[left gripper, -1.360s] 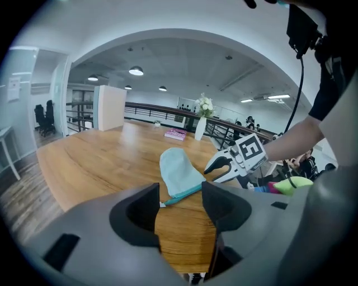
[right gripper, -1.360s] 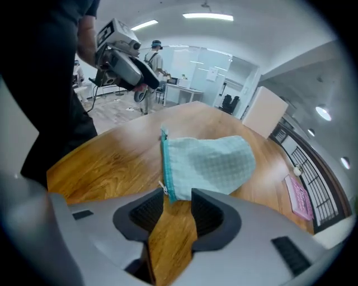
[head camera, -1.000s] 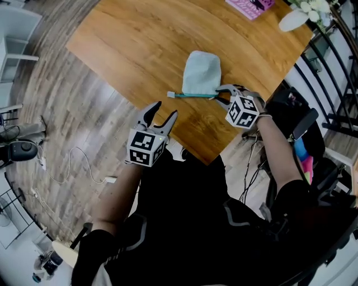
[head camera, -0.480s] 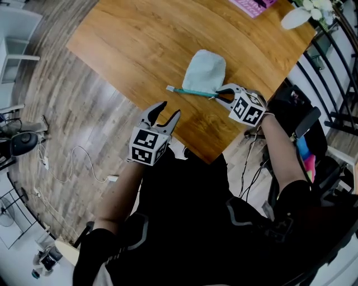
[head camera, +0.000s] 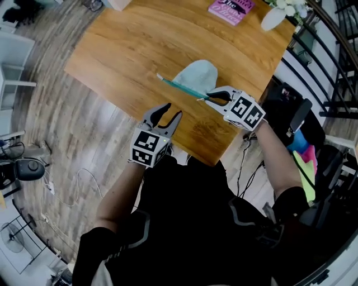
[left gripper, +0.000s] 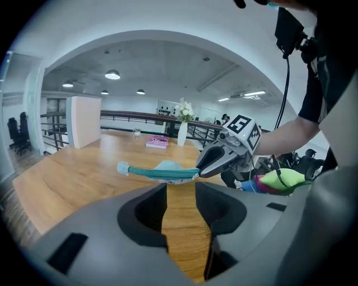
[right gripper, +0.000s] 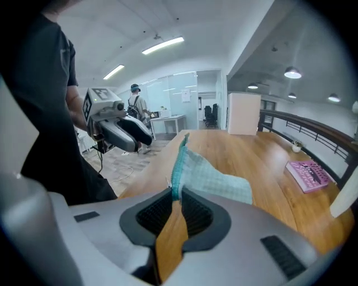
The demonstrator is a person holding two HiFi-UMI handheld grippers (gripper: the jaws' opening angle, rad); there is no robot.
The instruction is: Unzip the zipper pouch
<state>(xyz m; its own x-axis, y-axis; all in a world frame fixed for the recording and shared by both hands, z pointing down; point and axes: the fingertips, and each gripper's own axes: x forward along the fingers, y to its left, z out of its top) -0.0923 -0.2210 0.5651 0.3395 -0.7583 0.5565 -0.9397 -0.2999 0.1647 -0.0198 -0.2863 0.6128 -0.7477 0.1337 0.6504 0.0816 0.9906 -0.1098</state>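
The light blue zipper pouch (head camera: 197, 74) with a teal zipper (head camera: 180, 87) is held up a little over the wooden table (head camera: 128, 44). My right gripper (head camera: 207, 98) is shut on the zipper's right end. In the right gripper view the teal zipper (right gripper: 179, 162) runs straight out of the pinched jaws and the pouch (right gripper: 218, 180) hangs to the right. My left gripper (head camera: 169, 113) hovers by the table's front edge, short of the pouch, its jaws closing with nothing between them. In the left gripper view the zipper (left gripper: 159, 174) stretches across ahead, apart from the jaws.
A pink book (head camera: 229, 6) and a white vase (head camera: 276, 18) with flowers stand at the table's far side. Black railing and a chair (head camera: 296, 120) lie to the right. A white cable (head camera: 72, 187) lies on the wood floor to the left.
The right gripper has moved left and raised the pouch's zipper edge, which now slants up to the left. The left gripper's jaws stand narrower, and it has stayed near the table edge.
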